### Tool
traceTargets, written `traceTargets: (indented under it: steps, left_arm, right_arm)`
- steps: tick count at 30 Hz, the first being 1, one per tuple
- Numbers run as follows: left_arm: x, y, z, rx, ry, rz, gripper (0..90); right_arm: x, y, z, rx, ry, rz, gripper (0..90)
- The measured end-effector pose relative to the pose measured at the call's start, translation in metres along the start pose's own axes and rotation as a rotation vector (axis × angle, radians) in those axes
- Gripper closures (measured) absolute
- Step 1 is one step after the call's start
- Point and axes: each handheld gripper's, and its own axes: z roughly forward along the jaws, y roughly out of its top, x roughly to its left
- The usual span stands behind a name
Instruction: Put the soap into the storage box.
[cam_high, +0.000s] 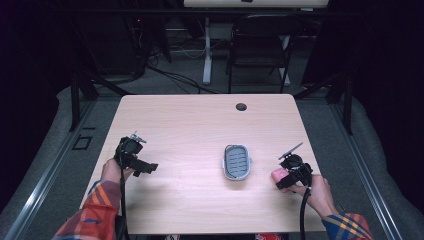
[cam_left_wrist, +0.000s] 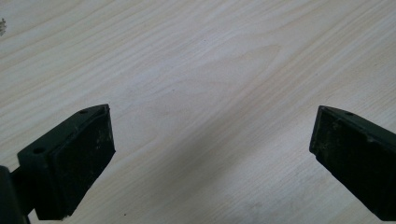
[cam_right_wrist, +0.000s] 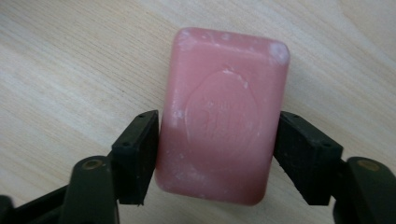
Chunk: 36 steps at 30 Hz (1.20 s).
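pink soap bar (cam_right_wrist: 219, 116) lengthwise between jaws

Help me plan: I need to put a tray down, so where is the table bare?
Free: the far half beyond the soap dish, and the middle between left gripper and dish. Tight: between dish and right gripper, shut on pink soap.

Soap dish (cam_high: 236, 161) on table (cam_high: 200, 120) (centre-right); soap (cam_high: 278, 175) just right of it.

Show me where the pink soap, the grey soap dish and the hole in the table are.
pink soap (cam_right_wrist: 219, 116), right gripper view, on its embossed top face.
grey soap dish (cam_high: 236, 161), high view, on its ribbed inside.
hole in the table (cam_high: 241, 106), high view, on its dark opening.
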Motion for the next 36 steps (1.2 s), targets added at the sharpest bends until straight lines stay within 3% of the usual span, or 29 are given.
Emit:
traceTargets:
  steps: [7, 8, 10, 17, 25, 27, 28, 29, 30, 33, 36]
  left_arm:
    - [-0.005, 0.000, -0.004, -0.011, -0.003, 0.028, 0.0]
    - [-0.004, 0.000, -0.005, -0.013, -0.003, 0.027, 0.0]
    - [-0.004, -0.001, -0.005, -0.021, -0.001, 0.028, 0.0]
    - [-0.007, 0.003, -0.003, -0.024, -0.002, 0.053, 0.0]
    - [-0.008, 0.004, -0.004, -0.031, 0.008, 0.069, 0.0]
    - [-0.007, 0.004, -0.005, -0.034, 0.009, 0.070, 0.0]
    - [-0.007, 0.004, -0.006, -0.036, 0.009, 0.070, 0.0]
    - [-0.007, 0.004, -0.006, -0.036, 0.009, 0.070, 0.0]
    - [-0.007, 0.004, -0.006, -0.038, 0.015, 0.066, 0.0]
    - [-0.007, 0.004, -0.006, -0.038, 0.016, 0.072, 0.0]
    - [-0.008, 0.004, -0.006, -0.038, 0.018, 0.071, 0.0]
  right_arm:
    - [0.003, 0.001, 0.003, 0.022, -0.033, -0.022, 36.3]
    - [0.006, 0.000, 0.005, 0.006, -0.048, -0.015, 36.4]
    - [0.007, 0.001, 0.005, 0.032, -0.059, -0.044, 36.8]
    - [0.006, 0.006, 0.006, 0.037, -0.062, -0.052, 37.3]
    - [0.004, 0.003, 0.002, 0.042, -0.025, -0.073, 37.4]
    - [0.003, 0.003, 0.001, 0.026, -0.021, -0.070, 37.4]
    - [0.004, 0.001, 0.002, -0.008, -0.017, -0.053, 37.5]
    - [0.004, 0.001, 0.002, -0.008, -0.017, -0.053, 37.5]
    - [0.002, 0.004, -0.003, 0.027, -0.013, -0.083, 37.4]
    - [0.003, 0.003, -0.002, -0.022, 0.007, -0.043, 37.5]
    - [0.000, 0.002, -0.006, -0.013, 0.006, -0.053, 37.5]
